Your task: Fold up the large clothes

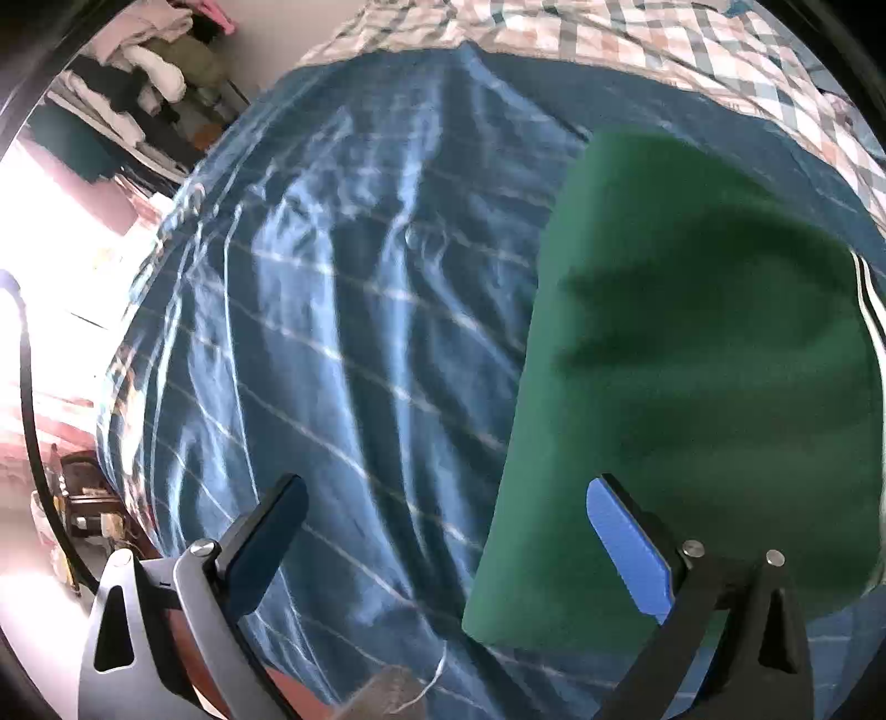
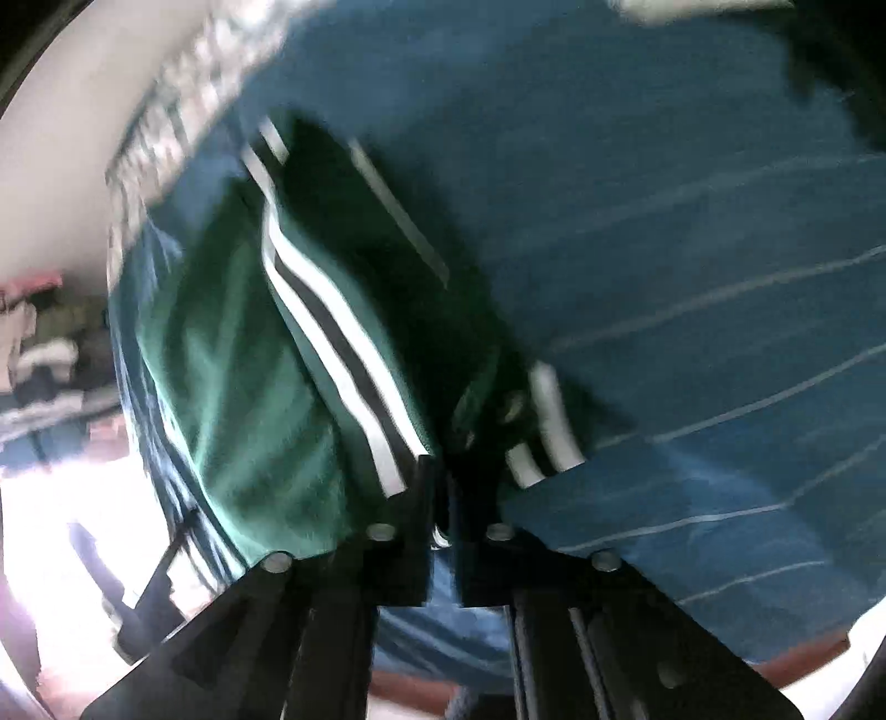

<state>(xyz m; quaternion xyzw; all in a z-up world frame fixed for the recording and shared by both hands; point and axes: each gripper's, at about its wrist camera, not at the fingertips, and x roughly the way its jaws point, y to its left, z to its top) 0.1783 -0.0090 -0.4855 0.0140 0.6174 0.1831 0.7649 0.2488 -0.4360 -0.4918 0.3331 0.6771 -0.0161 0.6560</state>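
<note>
1. The right gripper (image 2: pixel 443 471) is seen clamped shut, with a bunched edge of the green garment (image 2: pixel 232 387) pinched between its jaws; the white-and-black side stripes (image 2: pixel 338 343) run right up to the pads. That view is blurred, so the exact fold caught there cannot be told.

2. The left gripper (image 1: pixel 448 531) is held wide apart and grasps nothing. Its blue-padded finger (image 1: pixel 626 548) lies over the near edge of the garment (image 1: pixel 692 360), while the other finger (image 1: pixel 266 543) stands over bare sheet.

3. The garment is spread on the bed, on the blue striped sheet (image 1: pixel 332 332), toward the right side in the left wrist view, with its near edge close to the near edge of the bed. A checked quilt (image 1: pixel 637 50) lies along the far edge, apart from it.

4. The cloth is judged soft, limp and light: creases and a sagging shadowed fold are visible, so it can be expected to drape and drag rather than hold a shape.

5. A slightly slick knit is suggested by the sheen; a shallow pinch may slip.

6. A hold is best taken at a seam or corner: the striped side seam or the hem, where layers are doubled. The free left gripper would be suited to the near corner opposite the right one, so that the edge is carried level.

7. The sheet beneath is loose and wrinkled, and could be caught up if the pinch is taken too deep.
</note>
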